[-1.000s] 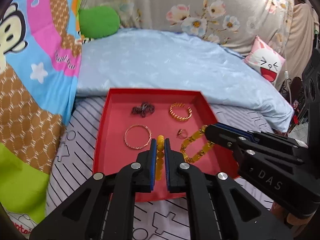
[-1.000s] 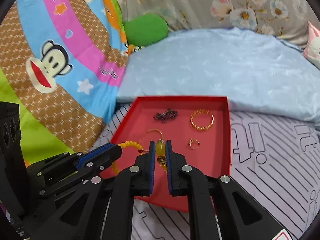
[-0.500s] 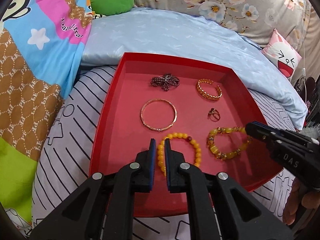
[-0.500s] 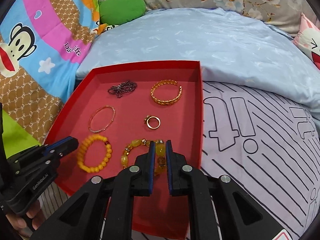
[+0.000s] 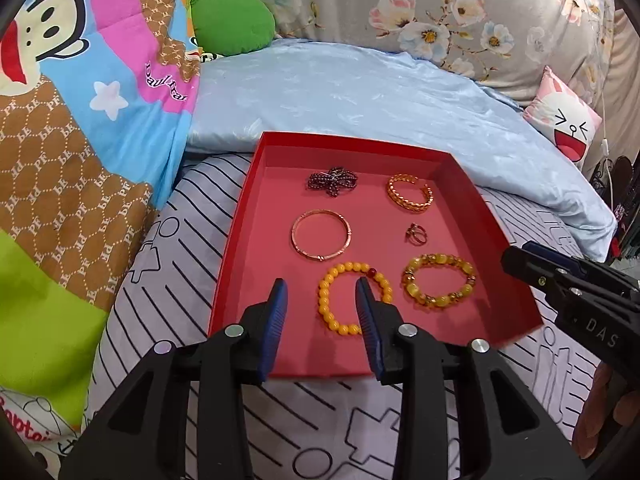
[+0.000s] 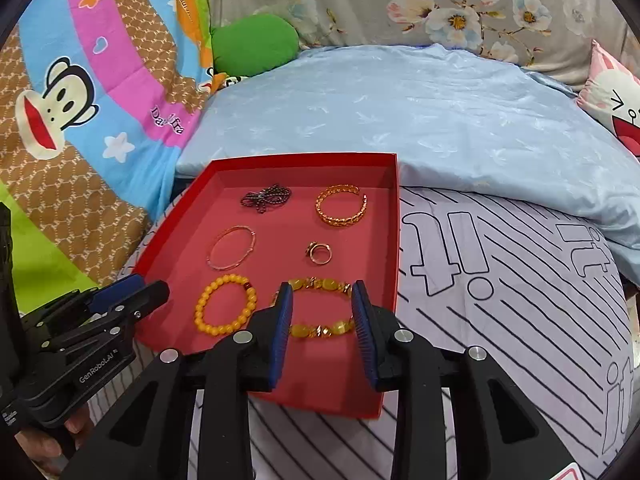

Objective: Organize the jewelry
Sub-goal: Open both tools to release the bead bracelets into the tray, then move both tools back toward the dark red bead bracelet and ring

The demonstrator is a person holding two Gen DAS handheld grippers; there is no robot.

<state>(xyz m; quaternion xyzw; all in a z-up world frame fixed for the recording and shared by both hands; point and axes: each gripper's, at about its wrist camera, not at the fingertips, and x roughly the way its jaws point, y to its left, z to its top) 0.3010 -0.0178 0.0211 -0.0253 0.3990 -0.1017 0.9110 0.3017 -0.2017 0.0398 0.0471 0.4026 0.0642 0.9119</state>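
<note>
A red tray (image 5: pixel 272 208) lies on the striped bedsheet with jewelry in rows. In the front row are an orange bead bracelet (image 5: pixel 322 300) and a yellow stone bracelet (image 5: pixel 438 282), both flat on the tray floor. My left gripper (image 5: pixel 320 286) hovers over the orange bracelet with its jaws opening. The bracelet's left side shows between the pads, untouched. My right gripper (image 6: pixel 322 288) stands over the yellow stone bracelet (image 6: pixel 316 330), jaws opening, pads clear of it. Behind lie a thin bangle (image 5: pixel 320 236), a ring (image 5: pixel 416 235), a gold cuff (image 5: pixel 409 197) and a dark beaded piece (image 5: pixel 332 181).
A pale blue quilt (image 5: pixel 360 92) is bunched just behind the tray. A cartoon monkey blanket (image 5: pixel 80 100) rises on the left, with a green cushion (image 5: pixel 232 24) at the back. A pink face pillow (image 5: pixel 564 128) sits far right. Striped sheet (image 6: pixel 500 280) surrounds the tray.
Both grippers were shut on their bracelets, carried them down to the tray's front row, and now stand open above them. The bracelets lie flat on the tray.
</note>
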